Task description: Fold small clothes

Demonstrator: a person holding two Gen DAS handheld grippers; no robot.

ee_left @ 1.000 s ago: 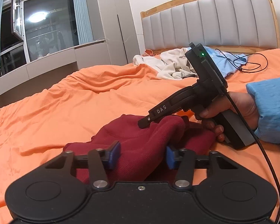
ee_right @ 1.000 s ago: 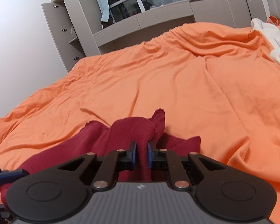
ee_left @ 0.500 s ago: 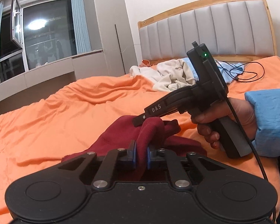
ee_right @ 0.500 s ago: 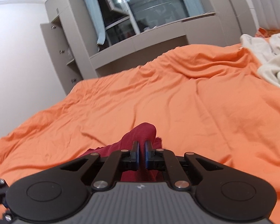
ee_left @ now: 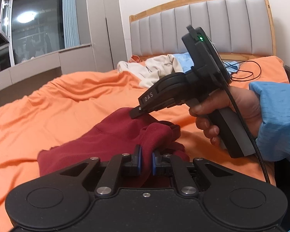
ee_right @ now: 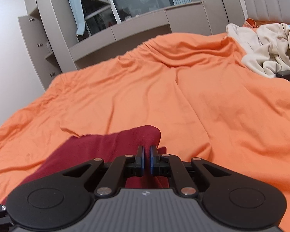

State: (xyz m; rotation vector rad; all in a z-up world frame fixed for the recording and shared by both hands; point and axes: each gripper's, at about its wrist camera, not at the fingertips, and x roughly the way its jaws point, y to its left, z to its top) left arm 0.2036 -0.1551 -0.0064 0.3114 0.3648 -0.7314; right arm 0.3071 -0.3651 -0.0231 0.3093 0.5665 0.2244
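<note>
Pinching the dark red garment [ee_left: 114, 135] at two points, the left gripper [ee_left: 146, 159] and right gripper [ee_right: 147, 159], both nearly closed on cloth, lift it off the orange bedsheet [ee_right: 164, 89], probably to spread it.

Open bedspread [ee_right: 164, 89] ahead; clothes pile [ee_right: 268, 44] blocks far-right.
</note>
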